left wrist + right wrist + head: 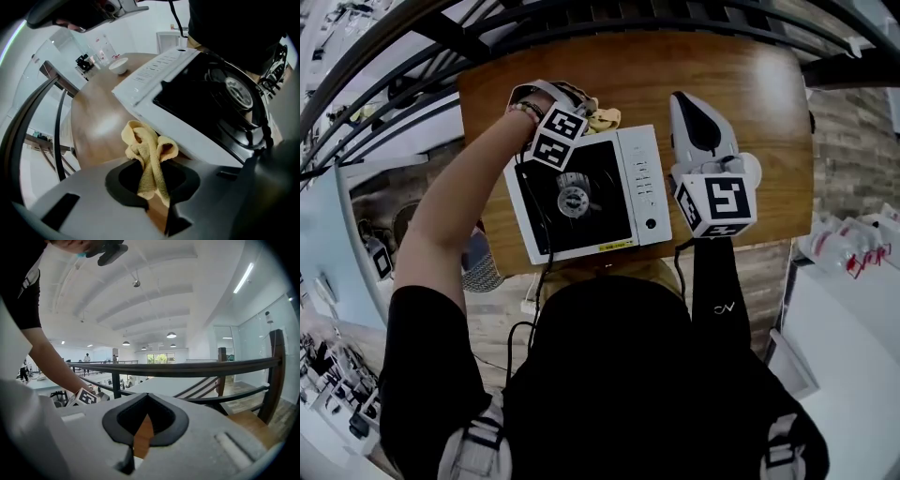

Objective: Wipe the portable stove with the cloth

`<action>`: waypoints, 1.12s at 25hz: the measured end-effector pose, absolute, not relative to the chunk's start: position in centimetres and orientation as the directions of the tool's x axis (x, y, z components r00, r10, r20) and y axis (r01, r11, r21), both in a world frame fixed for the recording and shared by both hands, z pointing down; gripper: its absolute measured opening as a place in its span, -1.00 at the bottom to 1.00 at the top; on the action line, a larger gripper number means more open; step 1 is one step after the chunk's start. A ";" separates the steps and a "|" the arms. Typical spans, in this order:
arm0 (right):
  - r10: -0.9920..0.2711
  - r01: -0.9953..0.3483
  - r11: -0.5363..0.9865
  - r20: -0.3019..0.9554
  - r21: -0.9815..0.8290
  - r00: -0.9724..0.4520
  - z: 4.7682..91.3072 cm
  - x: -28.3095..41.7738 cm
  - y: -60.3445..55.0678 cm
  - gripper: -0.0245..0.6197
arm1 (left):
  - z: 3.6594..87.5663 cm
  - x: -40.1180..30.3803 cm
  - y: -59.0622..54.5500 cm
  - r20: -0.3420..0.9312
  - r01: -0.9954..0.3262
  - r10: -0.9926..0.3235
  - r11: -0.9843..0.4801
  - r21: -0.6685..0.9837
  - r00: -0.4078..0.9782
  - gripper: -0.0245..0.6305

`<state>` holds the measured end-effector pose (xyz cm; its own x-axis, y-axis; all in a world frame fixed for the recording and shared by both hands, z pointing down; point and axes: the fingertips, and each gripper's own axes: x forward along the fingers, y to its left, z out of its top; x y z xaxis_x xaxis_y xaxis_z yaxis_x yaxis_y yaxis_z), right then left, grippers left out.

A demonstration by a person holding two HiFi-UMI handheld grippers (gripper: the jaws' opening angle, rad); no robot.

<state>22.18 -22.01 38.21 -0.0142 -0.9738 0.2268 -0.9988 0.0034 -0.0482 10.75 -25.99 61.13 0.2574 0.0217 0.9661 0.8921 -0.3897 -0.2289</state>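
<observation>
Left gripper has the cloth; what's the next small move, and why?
Probably slide the left gripper onto the stove top: its jaws clamp the cloth, which sits on the table just beyond the stove's edge, not yet on it.

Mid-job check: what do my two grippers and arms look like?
The left gripper and right gripper are pale grey with black lining round the jaw notch. Each carries a white cube of black square markers. The left arm has a short black sleeve and a wristband; the right, a long black sleeve with small white lettering.
</observation>
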 end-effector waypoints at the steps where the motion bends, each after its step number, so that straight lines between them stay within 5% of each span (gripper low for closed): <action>1: -0.973 -0.999 0.017 0.227 -0.048 -0.027 38.1 21.6 -22.3 -0.92 | 61.1 9.5 -26.3 0.971 0.893 0.016 -0.395 -0.214 0.240 -0.73; 18: -0.937 -0.963 0.265 0.221 -0.052 -0.270 38.5 9.6 -27.1 -0.92 | 62.5 -11.9 -32.6 0.989 0.755 -0.140 -0.642 -0.131 0.053 -0.73; 28: -0.924 -0.947 0.319 0.215 -0.026 -0.317 37.5 5.0 -26.5 -0.92 | 62.0 -14.3 -31.7 0.970 0.609 -0.194 -0.754 -0.245 0.149 -0.73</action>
<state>5.04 -26.52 37.45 -0.3171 -0.9236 0.2153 -0.9473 0.3192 -0.0259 -14.32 -31.65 62.00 0.1488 -0.1942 0.9696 0.6091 -0.7545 -0.2446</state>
